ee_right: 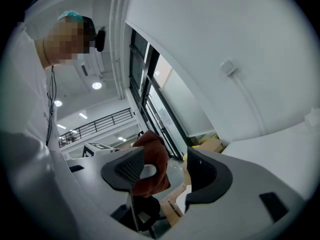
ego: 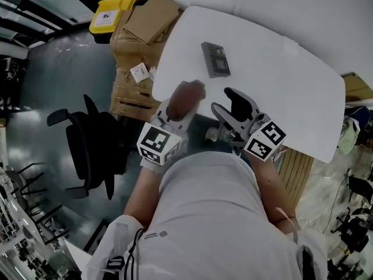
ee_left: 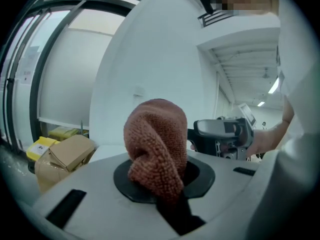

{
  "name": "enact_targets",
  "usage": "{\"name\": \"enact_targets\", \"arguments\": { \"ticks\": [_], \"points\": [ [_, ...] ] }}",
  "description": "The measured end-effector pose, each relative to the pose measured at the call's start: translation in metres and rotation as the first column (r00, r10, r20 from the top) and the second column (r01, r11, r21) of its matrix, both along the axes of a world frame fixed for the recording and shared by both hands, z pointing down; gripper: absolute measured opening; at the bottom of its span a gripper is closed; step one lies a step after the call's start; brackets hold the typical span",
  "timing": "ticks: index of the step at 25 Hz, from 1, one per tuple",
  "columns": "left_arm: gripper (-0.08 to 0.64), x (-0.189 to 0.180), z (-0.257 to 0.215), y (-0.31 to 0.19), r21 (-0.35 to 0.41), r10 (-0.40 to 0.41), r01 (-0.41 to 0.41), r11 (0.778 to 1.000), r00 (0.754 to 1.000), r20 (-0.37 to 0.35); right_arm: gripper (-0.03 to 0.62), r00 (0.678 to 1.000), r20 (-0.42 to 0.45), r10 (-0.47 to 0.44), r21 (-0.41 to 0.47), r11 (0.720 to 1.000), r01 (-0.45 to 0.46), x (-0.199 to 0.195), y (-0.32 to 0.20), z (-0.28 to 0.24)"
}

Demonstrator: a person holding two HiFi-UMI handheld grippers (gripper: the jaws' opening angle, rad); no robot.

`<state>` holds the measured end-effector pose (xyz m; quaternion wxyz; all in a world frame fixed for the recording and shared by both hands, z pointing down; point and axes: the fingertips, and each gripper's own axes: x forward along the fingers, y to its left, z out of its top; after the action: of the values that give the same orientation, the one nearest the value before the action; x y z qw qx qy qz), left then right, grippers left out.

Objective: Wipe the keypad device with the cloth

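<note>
The white table [ego: 280, 69] takes up the upper right of the head view, its curved near edge running just past your two grippers. A stack of cardboard boxes [ego: 137, 45] stands against its left edge in the upper left. Below them, a black office chair [ego: 87, 139] sits on the dark floor at the left of the frame. A yellow bin [ego: 113, 11] rests at the top left, behind the boxes. Your left gripper [ego: 180, 107] sits at centre frame, its jaws closed down on a bunched reddish-brown cloth [ego: 187, 95] that bulges out above them. Its own view shows the terry folds filling the gap between the pads. Your right gripper [ego: 227, 101], just right of it, has its jaws spread wide and grips nothing. In its own view the cloth [ee_right: 152, 166] shows through the gap but is not pressed by either pad. The keypad device [ego: 215, 59] lies flat on the table at upper centre, well apart from both grippers.
</note>
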<state>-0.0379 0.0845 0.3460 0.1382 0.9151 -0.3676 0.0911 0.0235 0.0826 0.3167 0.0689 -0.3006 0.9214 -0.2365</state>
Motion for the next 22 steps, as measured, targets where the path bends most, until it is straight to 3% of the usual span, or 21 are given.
{"name": "enact_targets", "arguments": {
  "ticks": [5, 9, 18, 22],
  "points": [
    [0.060, 0.035, 0.013, -0.018, -0.017, 0.042, -0.041, 0.999, 0.997, 0.068, 0.242, 0.996, 0.054, -0.076, -0.052, 0.996, 0.079, 0.000, -0.018, 0.004],
    [0.060, 0.057, 0.020, -0.026, -0.014, 0.082, -0.081, 0.997, 0.988, 0.129, 0.252, 0.995, 0.065, -0.077, -0.087, 0.993, 0.083, -0.002, -0.031, 0.012],
    [0.069, 0.079, 0.045, -0.043, -0.068, 0.177, -0.167, 0.984, 0.965, 0.193, 0.252, 0.999, -0.035, -0.026, -0.172, 0.985, 0.020, -0.002, -0.061, 0.042],
    [0.069, 0.081, 0.062, -0.051, -0.100, 0.266, -0.249, 0.963, 0.934, 0.238, 0.251, 0.995, -0.098, -0.033, -0.204, 0.979, 0.012, -0.002, -0.074, 0.059]
  ]
}}
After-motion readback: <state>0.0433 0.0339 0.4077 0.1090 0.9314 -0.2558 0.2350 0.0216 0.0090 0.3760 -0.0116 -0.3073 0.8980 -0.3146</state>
